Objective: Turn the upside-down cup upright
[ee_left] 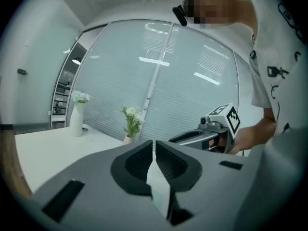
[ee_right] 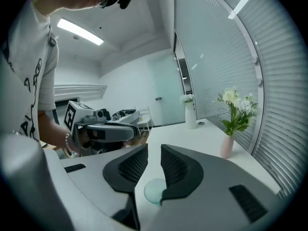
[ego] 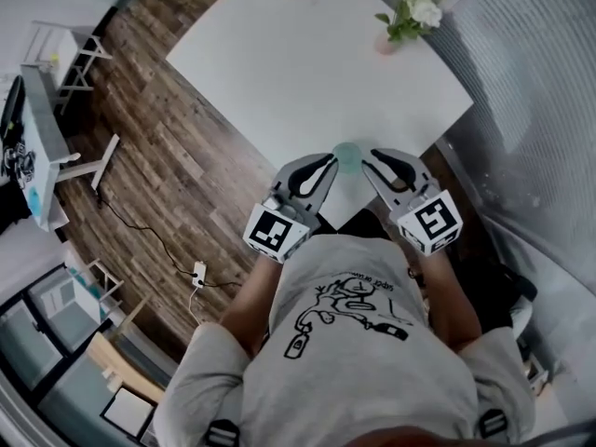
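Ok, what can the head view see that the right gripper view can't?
Only the head view shows the white power strip lying on the wooden floor, and the marker cube on the right gripper. Only the right gripper view shows the long ceiling light. Both show the pale green cup on the white table, the pink vase of flowers, and the left gripper.
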Tool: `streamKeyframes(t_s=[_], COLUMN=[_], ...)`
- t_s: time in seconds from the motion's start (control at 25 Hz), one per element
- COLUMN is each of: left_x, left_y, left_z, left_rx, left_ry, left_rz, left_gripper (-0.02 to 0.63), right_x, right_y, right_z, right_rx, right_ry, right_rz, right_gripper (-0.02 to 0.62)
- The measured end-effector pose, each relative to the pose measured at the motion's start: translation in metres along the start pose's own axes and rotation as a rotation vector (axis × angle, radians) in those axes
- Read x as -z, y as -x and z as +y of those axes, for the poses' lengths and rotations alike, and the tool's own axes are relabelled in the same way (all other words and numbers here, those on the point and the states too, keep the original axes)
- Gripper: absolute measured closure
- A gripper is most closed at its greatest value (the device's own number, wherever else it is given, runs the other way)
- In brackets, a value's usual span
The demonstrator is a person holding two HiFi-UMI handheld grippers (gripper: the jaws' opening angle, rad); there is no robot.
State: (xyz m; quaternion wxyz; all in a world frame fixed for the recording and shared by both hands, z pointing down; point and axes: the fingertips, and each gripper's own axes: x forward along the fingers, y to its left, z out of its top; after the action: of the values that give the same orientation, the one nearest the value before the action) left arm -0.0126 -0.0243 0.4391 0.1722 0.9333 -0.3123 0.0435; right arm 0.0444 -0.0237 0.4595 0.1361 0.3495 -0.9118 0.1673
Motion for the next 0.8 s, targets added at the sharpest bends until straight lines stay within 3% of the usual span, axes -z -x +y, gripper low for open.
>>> streamKeyframes(t_s=[0.16,0.48,0.8], left_x=[-0.023,-0.068,-0.095], left_y=[-0.005,-0.003,-0.009], left_z=[0.003,-0.005,-0.012], left_rx=[-0.020,-0.029,-0.014], left_ry=[0.026,0.049,0.011], left_rz=[-0.035,-0.058,-0.083], left_gripper=[0.603,0.604,0.604], right_x=[-0.028,-0.085,-0.114], right_y=[0.004,0.007,0.010], right_z=[-0.001,0.012,0.015], right_rx=[-0.003,-0.010,0.004], right_ry=[-0.028,-0.032,-0.020], right_rz=[-0.055,-0.144,-0.196], right_gripper=[0.540,0.549,0.558])
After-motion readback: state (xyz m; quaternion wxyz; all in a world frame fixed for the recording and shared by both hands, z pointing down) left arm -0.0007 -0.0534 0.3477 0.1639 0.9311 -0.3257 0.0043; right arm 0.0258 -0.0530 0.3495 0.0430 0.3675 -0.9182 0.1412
